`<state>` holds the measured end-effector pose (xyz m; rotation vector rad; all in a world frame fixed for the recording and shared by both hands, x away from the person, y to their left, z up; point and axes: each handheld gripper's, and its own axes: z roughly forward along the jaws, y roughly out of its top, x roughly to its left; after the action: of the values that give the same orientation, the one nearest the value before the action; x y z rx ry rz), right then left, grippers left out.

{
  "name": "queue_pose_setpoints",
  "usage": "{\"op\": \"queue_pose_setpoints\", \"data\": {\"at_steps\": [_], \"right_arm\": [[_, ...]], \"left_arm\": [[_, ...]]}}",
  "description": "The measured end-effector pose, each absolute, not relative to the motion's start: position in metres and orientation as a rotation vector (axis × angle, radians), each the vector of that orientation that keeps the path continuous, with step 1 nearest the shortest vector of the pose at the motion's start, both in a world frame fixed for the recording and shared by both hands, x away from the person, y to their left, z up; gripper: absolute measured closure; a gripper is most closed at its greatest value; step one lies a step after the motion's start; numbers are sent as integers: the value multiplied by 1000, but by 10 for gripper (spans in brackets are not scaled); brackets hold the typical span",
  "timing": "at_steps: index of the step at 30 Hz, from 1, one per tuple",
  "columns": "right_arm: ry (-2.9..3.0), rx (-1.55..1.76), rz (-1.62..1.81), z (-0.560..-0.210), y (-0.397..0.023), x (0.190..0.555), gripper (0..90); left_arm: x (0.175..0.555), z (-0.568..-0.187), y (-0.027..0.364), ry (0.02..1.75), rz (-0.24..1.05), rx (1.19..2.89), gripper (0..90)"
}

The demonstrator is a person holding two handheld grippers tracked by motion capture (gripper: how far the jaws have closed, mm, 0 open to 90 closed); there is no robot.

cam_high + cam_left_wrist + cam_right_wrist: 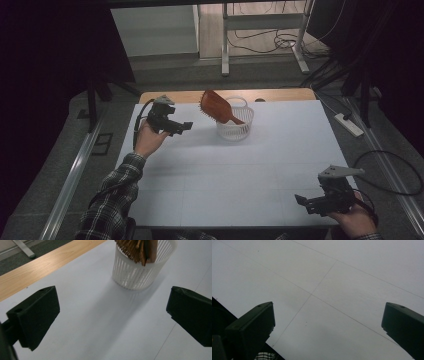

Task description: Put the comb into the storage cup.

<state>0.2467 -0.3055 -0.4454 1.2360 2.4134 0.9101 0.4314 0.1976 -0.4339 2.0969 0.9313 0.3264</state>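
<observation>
A brown wooden hairbrush (216, 106) stands tilted in a small white slotted basket (235, 128) at the back middle of the white table; its bristle head sticks out up and to the left. In the left gripper view the basket (135, 277) and the brush (136, 250) lie ahead of the jaws. My left gripper (184, 127) is held above the table just left of the basket, open and empty (112, 317). My right gripper (301, 201) is low at the table's front right corner, open with nothing between its jaws (327, 330).
The white table top (240, 165) has a bare wooden strip (180, 96) along its far edge. Behind it are desk legs (225, 45) and cables on the floor; a power strip (350, 125) lies to the right. A plaid sleeve (112, 200) enters bottom left.
</observation>
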Motion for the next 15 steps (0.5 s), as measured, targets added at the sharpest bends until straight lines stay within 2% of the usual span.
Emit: {"op": "queue_pose_setpoints", "data": {"at_steps": [15], "right_arm": [[2400, 1242, 910, -445, -306, 246, 0]], "left_arm": [[413, -438, 199, 938, 279, 2005, 0]]}}
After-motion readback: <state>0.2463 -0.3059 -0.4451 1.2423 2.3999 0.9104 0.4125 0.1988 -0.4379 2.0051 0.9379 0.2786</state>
